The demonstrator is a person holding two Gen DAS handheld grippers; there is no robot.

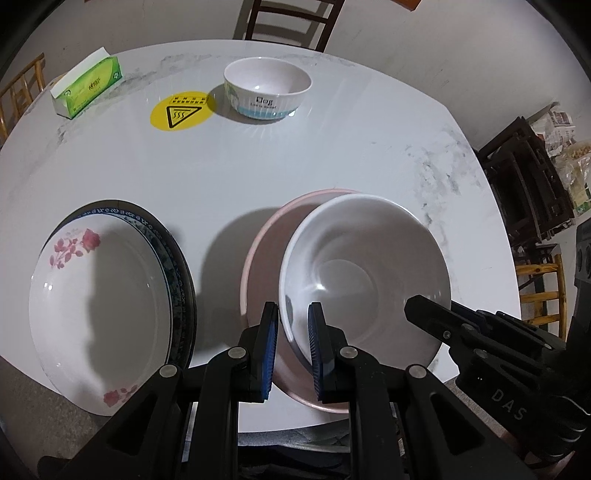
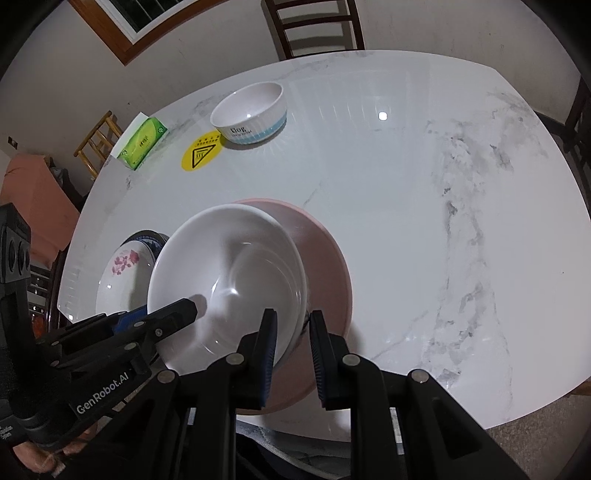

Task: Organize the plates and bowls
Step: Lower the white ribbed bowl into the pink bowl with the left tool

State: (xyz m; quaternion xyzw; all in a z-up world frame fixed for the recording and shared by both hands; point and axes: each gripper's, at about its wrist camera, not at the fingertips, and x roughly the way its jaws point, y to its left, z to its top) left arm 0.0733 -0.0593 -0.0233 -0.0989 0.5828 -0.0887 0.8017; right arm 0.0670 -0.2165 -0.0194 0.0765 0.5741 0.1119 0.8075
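A plain white bowl (image 1: pixel 365 273) sits tilted inside a larger pink bowl (image 1: pixel 266 254) at the table's near edge. My left gripper (image 1: pixel 293 345) is shut on the white bowl's left rim. My right gripper (image 2: pixel 293 350) is shut on the same bowl's (image 2: pixel 229 284) right rim, over the pink bowl (image 2: pixel 325 266). A rose-patterned plate (image 1: pixel 103 295) lies on a blue-rimmed plate (image 1: pixel 173 266) at the near left. A white bowl with a blue band (image 1: pixel 267 88) stands at the far side.
A green tissue box (image 1: pixel 86 86) and a yellow round warning sticker (image 1: pixel 183 112) are at the far left of the white marble table (image 1: pixel 332 158). Dark wooden chairs (image 1: pixel 291 22) stand behind the table and at the right.
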